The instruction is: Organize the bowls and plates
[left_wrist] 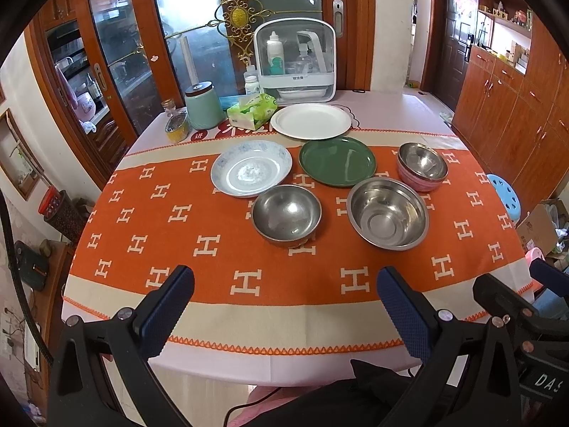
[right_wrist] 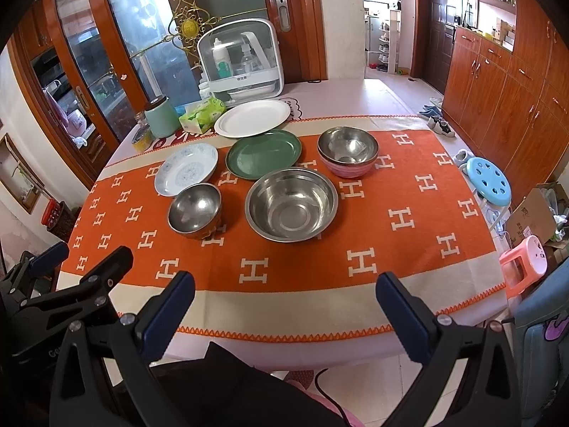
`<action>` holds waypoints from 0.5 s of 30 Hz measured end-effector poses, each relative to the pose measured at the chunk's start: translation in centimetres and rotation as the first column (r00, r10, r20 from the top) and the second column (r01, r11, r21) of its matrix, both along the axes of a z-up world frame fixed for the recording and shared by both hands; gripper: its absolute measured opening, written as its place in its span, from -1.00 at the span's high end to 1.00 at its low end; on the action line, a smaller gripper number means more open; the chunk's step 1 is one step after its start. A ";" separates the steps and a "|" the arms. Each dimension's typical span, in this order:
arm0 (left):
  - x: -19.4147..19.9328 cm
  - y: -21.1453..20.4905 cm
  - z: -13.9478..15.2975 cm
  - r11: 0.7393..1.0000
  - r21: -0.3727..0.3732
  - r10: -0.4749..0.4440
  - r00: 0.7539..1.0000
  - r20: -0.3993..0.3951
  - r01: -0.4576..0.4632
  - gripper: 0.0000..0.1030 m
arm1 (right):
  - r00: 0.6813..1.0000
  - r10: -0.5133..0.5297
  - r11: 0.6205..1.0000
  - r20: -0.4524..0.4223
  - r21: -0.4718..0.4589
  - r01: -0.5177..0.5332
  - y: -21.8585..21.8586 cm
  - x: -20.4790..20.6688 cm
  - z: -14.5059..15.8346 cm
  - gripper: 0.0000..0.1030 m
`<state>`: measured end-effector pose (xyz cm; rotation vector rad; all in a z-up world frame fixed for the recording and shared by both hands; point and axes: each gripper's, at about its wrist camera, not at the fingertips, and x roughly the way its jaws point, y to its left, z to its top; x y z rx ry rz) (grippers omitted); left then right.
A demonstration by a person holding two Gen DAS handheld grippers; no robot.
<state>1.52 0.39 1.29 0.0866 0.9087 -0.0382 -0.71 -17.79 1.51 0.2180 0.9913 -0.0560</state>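
Nothing sorted yet: three plates [left_wrist: 251,172] and three bowls [left_wrist: 387,212] lie separate mid-tabletop [left_wrist: 213,306]; left hand-held gripper [left_wrist: 284,306] and right hand-held gripper [right_wrist: 284,307] hover wide, empty, at the near edge.

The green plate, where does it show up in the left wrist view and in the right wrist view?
Left wrist view: green plate sits right of centre, in front of the white plate.
Right wrist view: green plate sits just left of centre, behind the big steel bowl.
Shared landmark: the pink-sided steel bowl lies to its right in both.
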 end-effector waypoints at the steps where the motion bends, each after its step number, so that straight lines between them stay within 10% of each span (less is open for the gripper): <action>1: -0.2 -0.1 -0.1 1.000 0.002 -0.001 1.000 0.002 0.001 -0.98 | 1.000 0.000 1.000 0.001 0.003 0.000 0.1 0.1 -0.1 -0.99; 15: 3.4 1.4 3.4 1.000 0.009 0.016 1.000 -0.026 -0.016 -0.98 | 0.998 -0.049 0.996 0.038 0.072 0.046 -2.4 1.5 1.9 -0.99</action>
